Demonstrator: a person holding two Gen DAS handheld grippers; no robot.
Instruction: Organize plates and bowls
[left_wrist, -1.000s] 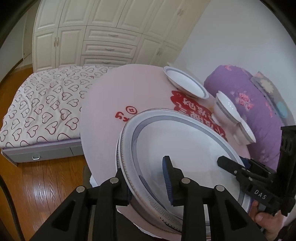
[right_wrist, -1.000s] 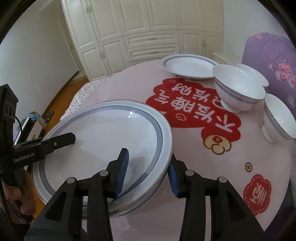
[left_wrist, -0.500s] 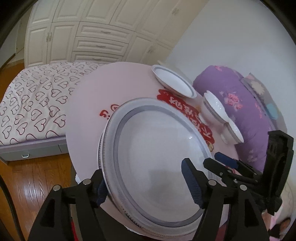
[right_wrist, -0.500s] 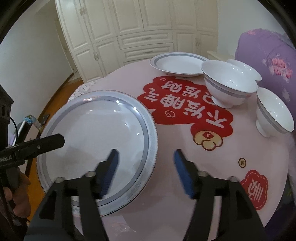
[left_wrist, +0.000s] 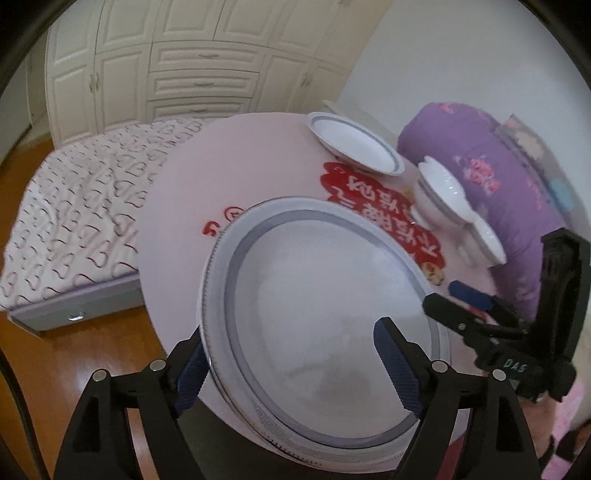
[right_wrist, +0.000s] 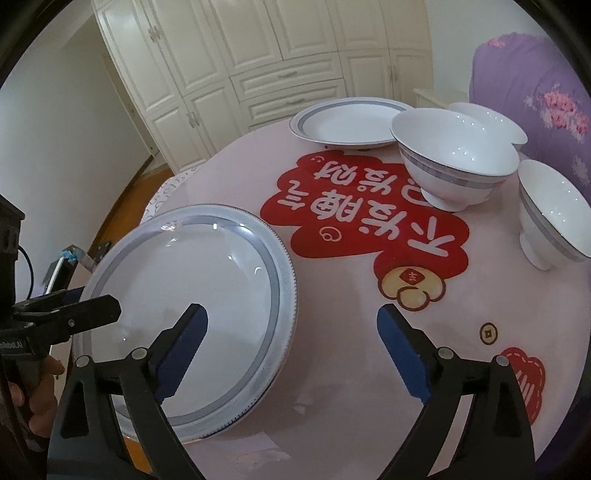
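Observation:
A large white plate with a grey ring (left_wrist: 325, 317) (right_wrist: 192, 306) lies near the front edge of the round pink table (left_wrist: 236, 162) (right_wrist: 332, 398). My left gripper (left_wrist: 291, 350) is open, its fingers astride the plate's near rim. My right gripper (right_wrist: 291, 336) is open over the plate's right rim and holds nothing. A smaller deep plate (right_wrist: 351, 122) (left_wrist: 354, 147) sits at the far side. Three white bowls stand at the right: a big one (right_wrist: 454, 162), one behind it (right_wrist: 487, 122) and one nearer (right_wrist: 550, 218).
A purple quilt bundle (left_wrist: 487, 173) lies beyond the table on the right. A bed with a heart-pattern cover (left_wrist: 74, 206) stands to the left on the wooden floor. White wardrobes (right_wrist: 280, 55) fill the back wall. Red printing (right_wrist: 362, 214) covers the table middle.
Both grippers were shut on the large plate's rim and have opened. The plate now rests on the table. Both grippers have drawn back a little.

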